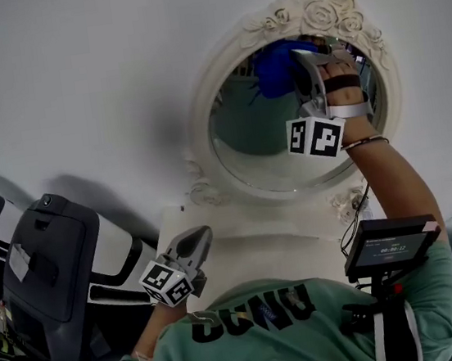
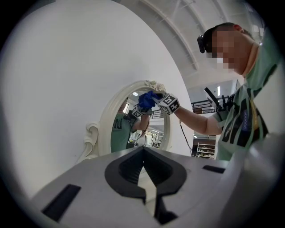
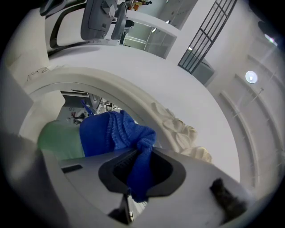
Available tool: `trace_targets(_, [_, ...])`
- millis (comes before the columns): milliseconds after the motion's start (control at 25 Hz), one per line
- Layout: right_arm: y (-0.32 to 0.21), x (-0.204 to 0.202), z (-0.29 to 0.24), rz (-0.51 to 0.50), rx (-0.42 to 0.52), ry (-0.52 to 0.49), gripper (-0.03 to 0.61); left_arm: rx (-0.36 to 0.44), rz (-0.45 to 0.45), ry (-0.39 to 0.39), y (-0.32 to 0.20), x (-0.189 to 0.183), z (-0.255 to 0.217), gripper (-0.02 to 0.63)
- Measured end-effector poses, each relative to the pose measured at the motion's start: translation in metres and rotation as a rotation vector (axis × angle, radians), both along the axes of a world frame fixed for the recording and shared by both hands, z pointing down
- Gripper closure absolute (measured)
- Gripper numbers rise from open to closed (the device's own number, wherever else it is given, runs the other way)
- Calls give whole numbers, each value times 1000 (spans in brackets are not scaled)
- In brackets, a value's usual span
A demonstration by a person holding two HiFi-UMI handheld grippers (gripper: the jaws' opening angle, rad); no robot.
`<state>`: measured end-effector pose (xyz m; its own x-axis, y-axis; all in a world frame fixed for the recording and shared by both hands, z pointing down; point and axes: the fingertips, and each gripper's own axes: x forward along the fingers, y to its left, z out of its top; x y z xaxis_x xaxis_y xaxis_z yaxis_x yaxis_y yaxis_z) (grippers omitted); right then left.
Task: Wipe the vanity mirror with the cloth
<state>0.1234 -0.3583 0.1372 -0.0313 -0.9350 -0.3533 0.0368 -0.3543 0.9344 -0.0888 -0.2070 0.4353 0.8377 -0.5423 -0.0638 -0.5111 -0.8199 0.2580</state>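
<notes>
An oval vanity mirror (image 1: pixel 262 129) in an ornate white frame with carved roses (image 1: pixel 321 13) hangs on the white wall. My right gripper (image 1: pixel 303 62) is raised to the top of the glass and is shut on a blue knitted cloth (image 1: pixel 277 68), which is bunched against the mirror. In the right gripper view the cloth (image 3: pixel 118 131) runs down between the jaws (image 3: pixel 141 156), just below the carved frame (image 3: pixel 180 129). My left gripper (image 1: pixel 202 236) hangs low over the vanity top, shut and holding nothing (image 2: pixel 143 149). From there the mirror (image 2: pixel 136 129) and cloth (image 2: pixel 146 100) show ahead.
A white vanity top (image 1: pixel 251 242) lies under the mirror. A dark exercise machine (image 1: pixel 47 265) stands at the left. A small screen unit (image 1: pixel 390 246) is strapped to the person's chest. The white wall (image 1: pixel 72 80) fills the rest.
</notes>
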Motion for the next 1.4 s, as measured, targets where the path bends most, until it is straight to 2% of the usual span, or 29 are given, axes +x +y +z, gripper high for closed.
trace_targets(120, [-1, -2, 56, -13, -58, 20, 525, -29, 0, -15, 2, 0, 10, 604])
trace_targets(200, [0, -5, 112, -23, -122, 24, 525, -61, -6, -34, 7, -5, 18, 604])
trace_targets(400, [-3, -13, 283, -42, -343, 59, 525, -113, -19, -71, 8, -10, 35, 604])
trace_targets(560, [-1, -13, 431, -37, -589, 68, 525, -154, -22, -102, 12, -12, 48, 604])
trace_targets(640, [1, -13, 482, -29, -684, 57, 525, -167, -28, -117, 13, -16, 53, 604])
trace_targets(720, [0, -11, 505, -22, -703, 38, 525, -176, -36, -127, 12, -21, 57, 604])
trace_targets(920, [-4, -14, 503, -18, -696, -8, 525, -188, -31, -137, 14, -22, 63, 604])
trace_targets(1040, [3, -16, 503, 8, -790, 16, 525, -167, -12, -125, 21, -17, 55, 604])
trace_targets(1120, [13, -23, 488, -20, -821, 13, 524, -149, -7, -110, 25, -14, 47, 604])
trace_targets(1240, [18, -30, 412, -90, -701, -8, 524, -99, 0, -79, 21, -8, 32, 604])
trace_targets(1400, [22, -27, 249, -137, -419, -57, 523, -38, 11, -42, 19, -1, 12, 604])
